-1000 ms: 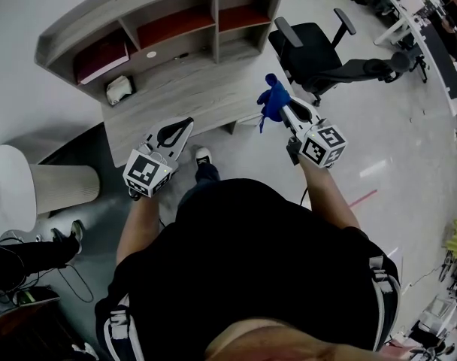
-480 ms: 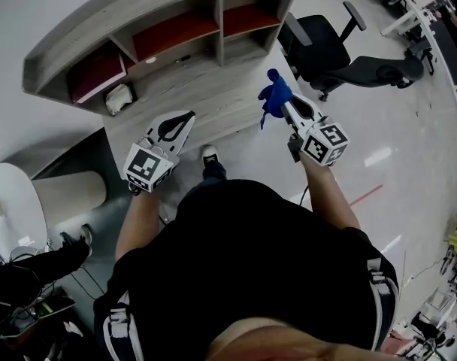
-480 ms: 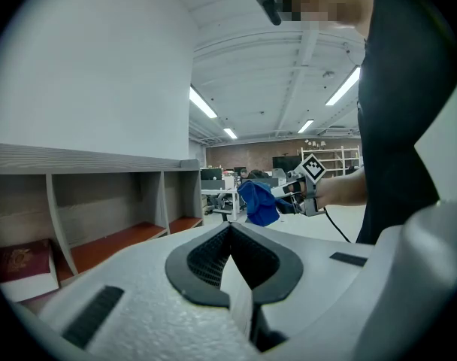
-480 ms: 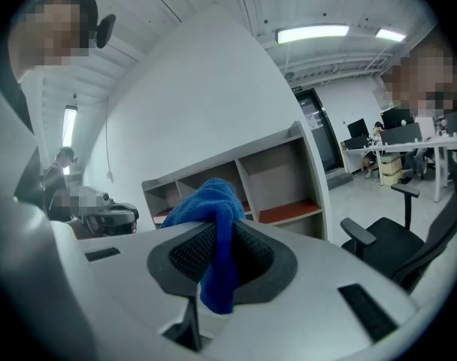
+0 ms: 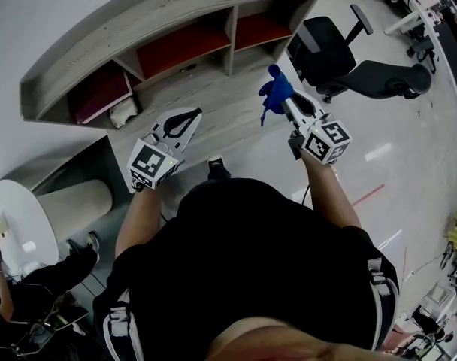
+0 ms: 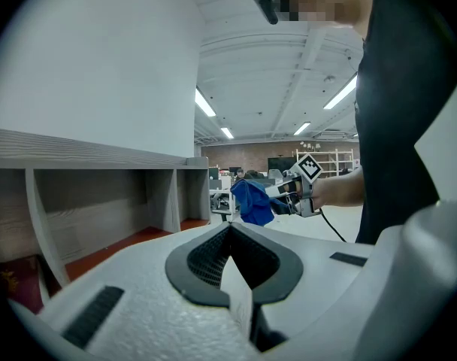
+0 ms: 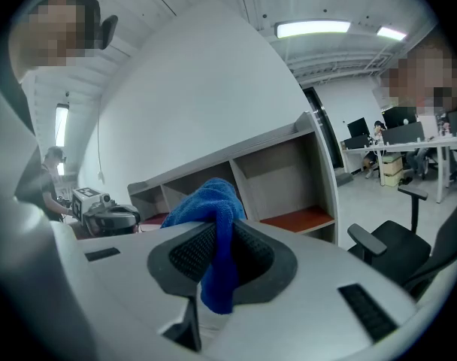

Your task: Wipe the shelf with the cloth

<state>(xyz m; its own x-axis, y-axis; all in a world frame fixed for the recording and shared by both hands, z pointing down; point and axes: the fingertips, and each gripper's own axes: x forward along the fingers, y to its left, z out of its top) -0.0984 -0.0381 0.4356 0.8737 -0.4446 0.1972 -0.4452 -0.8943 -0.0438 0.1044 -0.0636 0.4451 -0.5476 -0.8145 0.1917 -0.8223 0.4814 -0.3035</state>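
Cloth: the blue cloth [image 5: 274, 94] is bunched up and pinched in the right gripper. One fold rises above the jaws and a tail hangs down between them. It is in the air over the near right part of the worktop, apart from the shelf.
Right gripper: the right gripper [image 5: 283, 101] points toward the far right compartments, its jaws clenched on the cloth.
Left gripper: the left gripper [image 5: 188, 117] is raised to the left of the cloth and well apart from it. Its jaws are pressed together with nothing between them.
Shelf: the shelf [image 5: 176, 12] is grey wood and stands along the far side of the worktop, with open compartments that have red floors.
Worktop: the worktop [image 5: 213, 100] is grey wood grain and lies between the person and the compartments.
Left compartment: a small white object [image 5: 123, 113] sits at its mouth, perhaps a crumpled bag; the view is too small to tell.
Right side: a black office chair [image 5: 347, 60] stands just beside the worktop's right end, near the right gripper.
Left side: a round white table [image 5: 10, 228] and a pale cylinder [image 5: 72, 196] stand on the floor, near and to the left of the worktop.
Near edge: the person's shoe [image 5: 216, 168] shows on the floor by the worktop's near edge.
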